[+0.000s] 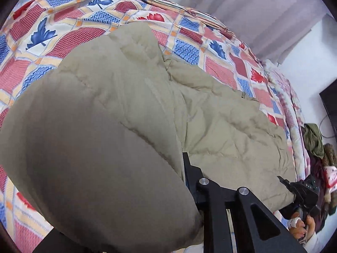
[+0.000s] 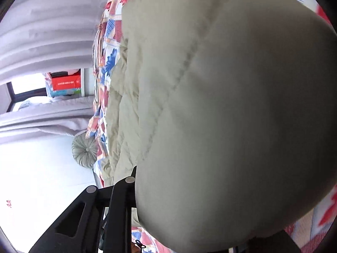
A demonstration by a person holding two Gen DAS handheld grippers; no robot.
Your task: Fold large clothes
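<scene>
Coat [image 1: 221, 116] bulges over both lenses; only left view shows right gripper [image 1: 283, 181].

Large beige quilted puffy coat [image 1: 221, 113] spread lengthwise across patchwork bedspread, stitched in padded channels. Near edges lifted, bulging close to both lenses; the rest lies flat, lightly creased.

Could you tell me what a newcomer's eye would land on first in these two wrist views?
First, the puffy beige quilted coat, spread across the bed and bulging up against both lenses. Under it lies the loud patchwork bedspread, red and blue leaf squares. Each claw, left claw and right claw, is shut on a bunch of the coat.
</scene>
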